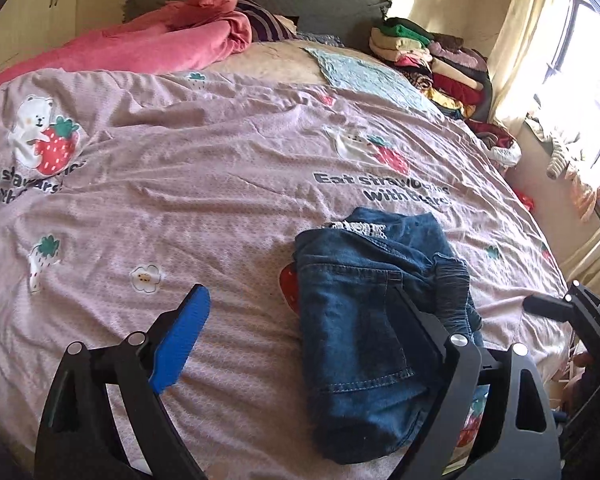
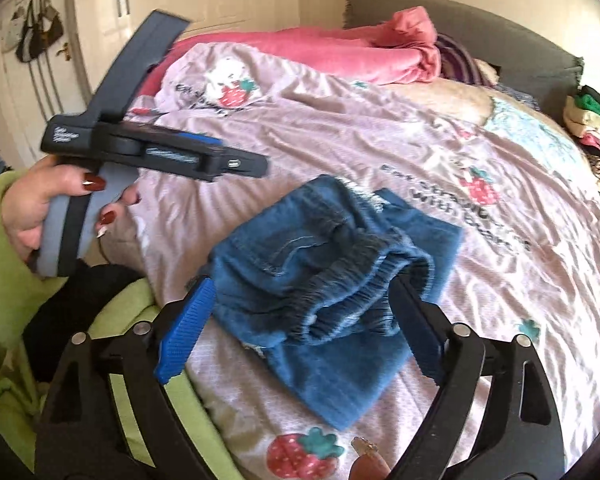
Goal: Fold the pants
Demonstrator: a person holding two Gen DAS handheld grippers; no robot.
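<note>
Holding both grippers above the bed, I see the folded denim pants lying on the pink strawberry duvet near its front edge. My left gripper and my right gripper both stand spread wide, gripping nothing. Stacked clothes sit at the far right corner.

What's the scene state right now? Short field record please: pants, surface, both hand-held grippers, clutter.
pants: blue denim pants, folded into a compact bundle, elastic waistband on top
surface: pink strawberry-print duvet on a bed
left hand-held gripper: open, nothing held
right hand-held gripper: open, pads not pressing the pants
clutter: stack of folded clothes at far side; pink blanket near headboard
</note>
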